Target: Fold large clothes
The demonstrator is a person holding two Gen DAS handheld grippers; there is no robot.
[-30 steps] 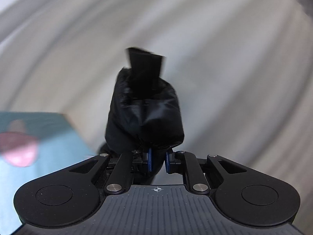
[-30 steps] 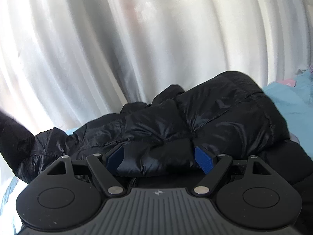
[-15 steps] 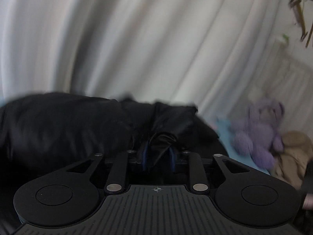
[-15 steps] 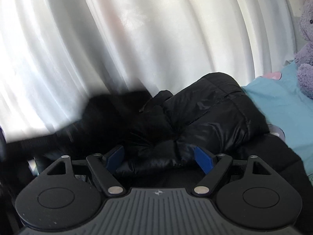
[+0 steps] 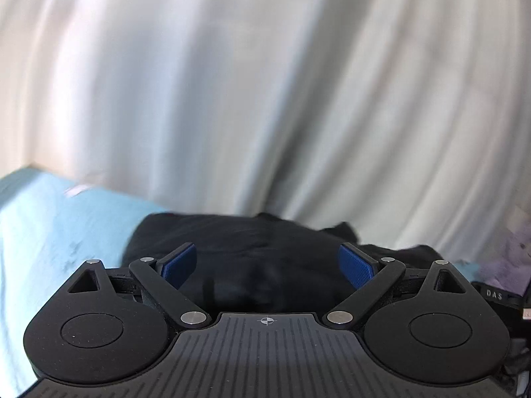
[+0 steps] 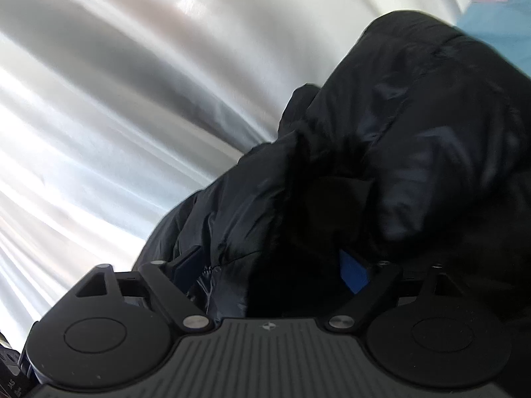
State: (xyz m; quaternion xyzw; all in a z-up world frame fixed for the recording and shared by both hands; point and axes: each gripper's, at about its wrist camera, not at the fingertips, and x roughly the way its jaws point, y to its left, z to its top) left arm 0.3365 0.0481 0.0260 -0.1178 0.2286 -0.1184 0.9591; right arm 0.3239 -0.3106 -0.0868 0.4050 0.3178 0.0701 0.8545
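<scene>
A black puffer jacket point(image 5: 265, 242) lies bunched on a light blue bedsheet point(image 5: 49, 225). My left gripper point(image 5: 267, 265) hovers just before it. Its jaws are opening and stand wide, the blue pads point(image 5: 179, 263) bare, with nothing pinched between them. In the right wrist view the jacket point(image 6: 415, 132) fills the right half, tilted because the view is rolled. My right gripper point(image 6: 270, 267) is pushed into a puffy fold and its jaws are closing. Fabric bulges between the fingers and partly hides the left pad. The right pad point(image 6: 353, 272) shows beside a dark gap.
A white pleated curtain point(image 5: 265, 83) hangs right behind the bed. A blurred purple plush toy point(image 5: 517, 252) sits at the far right. A black device with white lettering point(image 5: 494, 295) lies at the right edge. Bare blue sheet spreads to the left of the jacket.
My left gripper carried a pinched black sleeve over the jacket, then let it go and opened wide. My right gripper rolled, pressed further into the jacket and narrowed its jaws.
</scene>
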